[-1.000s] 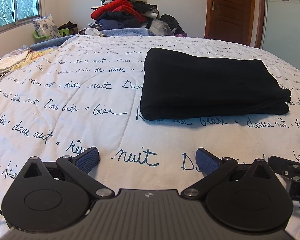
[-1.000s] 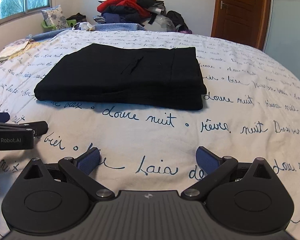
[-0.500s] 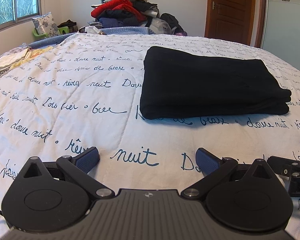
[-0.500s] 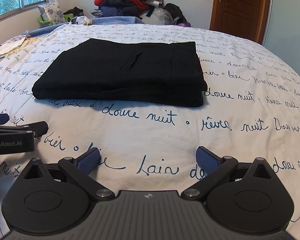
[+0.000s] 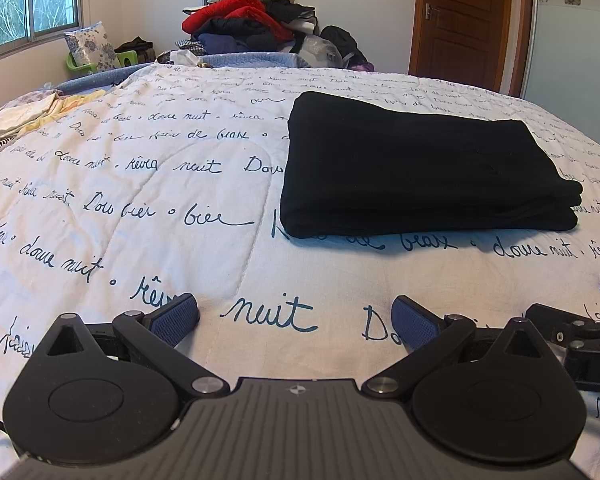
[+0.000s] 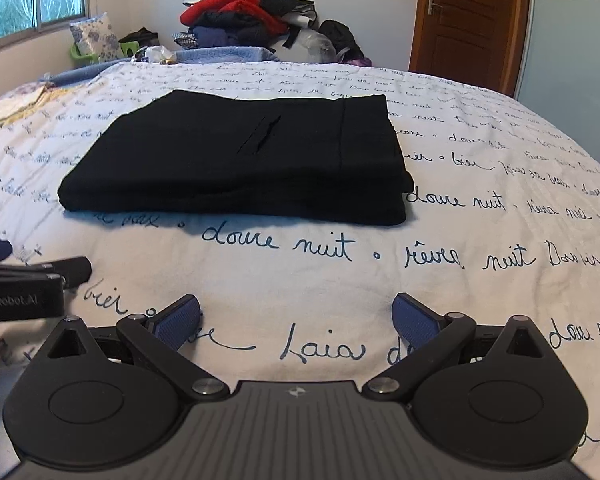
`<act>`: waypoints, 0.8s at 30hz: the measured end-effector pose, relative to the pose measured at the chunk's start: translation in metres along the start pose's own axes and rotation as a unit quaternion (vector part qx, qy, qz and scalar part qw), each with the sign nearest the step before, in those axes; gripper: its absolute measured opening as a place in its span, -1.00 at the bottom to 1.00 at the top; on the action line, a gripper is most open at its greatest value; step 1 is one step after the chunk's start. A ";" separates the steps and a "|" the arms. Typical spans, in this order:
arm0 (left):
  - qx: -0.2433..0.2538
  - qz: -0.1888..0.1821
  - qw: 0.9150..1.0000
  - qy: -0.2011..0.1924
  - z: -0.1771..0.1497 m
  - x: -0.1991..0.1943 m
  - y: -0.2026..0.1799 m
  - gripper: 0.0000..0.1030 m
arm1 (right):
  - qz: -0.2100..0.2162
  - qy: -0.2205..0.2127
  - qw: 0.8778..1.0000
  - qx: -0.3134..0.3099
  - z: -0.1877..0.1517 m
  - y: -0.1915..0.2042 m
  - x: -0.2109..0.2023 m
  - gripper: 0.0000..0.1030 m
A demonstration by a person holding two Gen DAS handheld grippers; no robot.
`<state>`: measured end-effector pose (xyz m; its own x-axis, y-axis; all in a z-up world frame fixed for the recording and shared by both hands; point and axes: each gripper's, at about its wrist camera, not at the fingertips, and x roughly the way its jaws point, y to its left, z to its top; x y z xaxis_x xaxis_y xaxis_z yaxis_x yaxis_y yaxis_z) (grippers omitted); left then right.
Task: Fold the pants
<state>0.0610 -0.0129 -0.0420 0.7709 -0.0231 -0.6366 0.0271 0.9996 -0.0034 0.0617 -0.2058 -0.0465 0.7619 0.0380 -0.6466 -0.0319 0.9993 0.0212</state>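
I am judging the folding as done: the pants (image 5: 420,172) are lying in a squared black stack on the bed (image 5: 140,200), at one o'clock from my left gripper (image 5: 296,316) and eleven o'clock from my right gripper (image 6: 296,316). Nothing looks left but perhaps tidying an edge. I am holding both grippers spread wide, gripping nothing, well apart from the stack. Counting: one pants, two grippers, one bed.
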 end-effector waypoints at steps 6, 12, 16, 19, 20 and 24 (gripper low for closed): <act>0.000 0.000 1.000 0.000 0.000 0.000 0.000 1.00 | 0.000 -0.004 1.000 -0.001 -0.002 0.000 0.000 1.00; 0.000 0.000 1.000 0.000 0.000 0.000 0.000 1.00 | 0.001 -0.005 1.000 -0.001 -0.003 0.001 0.000 1.00; 0.000 0.000 1.000 0.000 0.000 0.000 0.000 1.00 | 0.000 -0.005 1.000 -0.001 -0.003 0.001 0.000 1.00; 0.000 -0.001 1.000 0.000 0.000 0.000 0.000 1.00 | 0.000 -0.005 1.000 -0.001 -0.003 0.001 0.000 1.00; 0.000 -0.001 1.000 0.000 0.000 0.000 0.000 1.00 | 0.000 -0.005 1.000 -0.001 -0.003 0.001 0.000 1.00; -0.001 -0.001 1.000 0.000 0.000 0.000 0.000 1.00 | 0.000 -0.005 1.000 -0.001 -0.003 0.001 0.000 1.00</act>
<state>0.0610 -0.0128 -0.0420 0.7707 -0.0245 -0.6368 0.0275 0.9996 -0.0051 0.0598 -0.2051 -0.0489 0.7683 0.0390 -0.6389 -0.0340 0.9992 0.0200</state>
